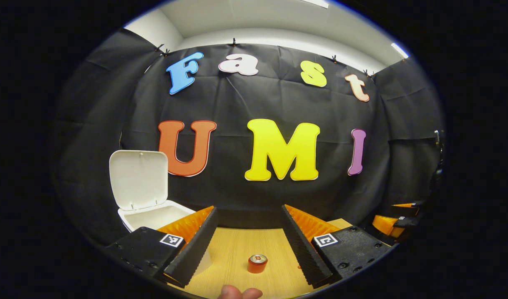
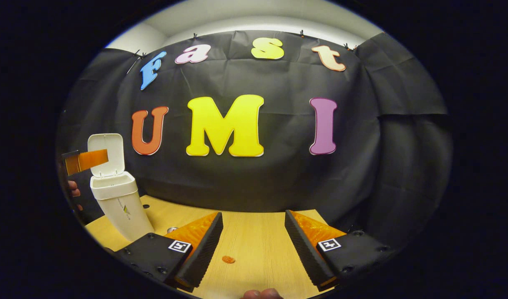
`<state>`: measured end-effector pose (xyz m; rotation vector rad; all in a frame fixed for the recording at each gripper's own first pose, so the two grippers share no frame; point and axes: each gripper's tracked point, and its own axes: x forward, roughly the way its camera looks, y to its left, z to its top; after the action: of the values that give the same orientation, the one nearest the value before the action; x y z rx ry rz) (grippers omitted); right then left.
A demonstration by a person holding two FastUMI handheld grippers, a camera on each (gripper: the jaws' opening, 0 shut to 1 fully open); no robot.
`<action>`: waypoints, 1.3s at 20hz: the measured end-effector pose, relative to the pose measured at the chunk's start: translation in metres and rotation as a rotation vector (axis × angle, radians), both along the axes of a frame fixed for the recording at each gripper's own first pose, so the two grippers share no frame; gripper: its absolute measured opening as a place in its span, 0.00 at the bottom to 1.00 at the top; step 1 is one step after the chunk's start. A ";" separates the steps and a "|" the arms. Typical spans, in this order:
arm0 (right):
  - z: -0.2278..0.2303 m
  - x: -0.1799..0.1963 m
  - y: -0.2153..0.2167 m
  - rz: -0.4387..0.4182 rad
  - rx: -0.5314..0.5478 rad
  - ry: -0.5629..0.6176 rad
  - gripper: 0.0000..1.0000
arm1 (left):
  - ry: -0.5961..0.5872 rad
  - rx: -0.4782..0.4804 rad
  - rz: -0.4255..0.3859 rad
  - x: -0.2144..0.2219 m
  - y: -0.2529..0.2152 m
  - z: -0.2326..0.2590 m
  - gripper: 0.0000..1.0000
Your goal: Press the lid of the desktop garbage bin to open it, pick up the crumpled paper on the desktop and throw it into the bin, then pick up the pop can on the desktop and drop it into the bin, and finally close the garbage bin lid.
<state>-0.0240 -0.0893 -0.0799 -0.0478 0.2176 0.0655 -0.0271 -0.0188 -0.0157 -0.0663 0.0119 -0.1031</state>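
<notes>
The white desktop bin (image 1: 154,216) stands at the left with its lid (image 1: 139,178) tipped up and back; its inside is hidden from here. A small red pop can (image 1: 257,263) stands upright on the wooden table, low between the fingers of my left gripper (image 1: 249,207), which is open and holds nothing. In the right gripper view the bin (image 2: 121,207) stands at the far left with its lid (image 2: 108,145) raised. There the left gripper (image 2: 85,160) hovers in front of the lid. My right gripper (image 2: 254,213) is open and empty above the table.
The wooden table (image 2: 254,245) runs back to the black cloth wall. A small orange spot (image 2: 228,259) lies on it near my right gripper's left finger. The right gripper (image 1: 397,220) shows at the far right of the left gripper view. A hand (image 2: 73,191) holds the left gripper beside the bin.
</notes>
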 end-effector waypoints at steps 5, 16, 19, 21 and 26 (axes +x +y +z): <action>-0.074 -0.002 0.019 0.089 -0.015 0.179 0.94 | 0.034 0.011 0.016 -0.004 0.003 -0.008 0.98; -0.226 0.024 0.054 0.307 -0.182 0.535 0.95 | 0.134 0.055 0.096 -0.021 0.025 -0.032 0.98; -0.270 0.039 0.054 0.348 -0.231 0.607 0.96 | 0.147 0.072 0.131 -0.028 0.036 -0.034 0.98; -0.288 0.047 0.054 0.359 -0.244 0.631 0.96 | 0.158 0.082 0.161 -0.033 0.045 -0.037 0.98; -0.312 0.064 0.060 0.393 -0.261 0.649 0.96 | 0.184 0.084 0.241 -0.047 0.069 -0.046 0.98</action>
<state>0.0398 -0.0297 -0.3921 -0.3318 0.8638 0.4466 -0.0746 0.0503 -0.0617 0.0074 0.1912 0.1444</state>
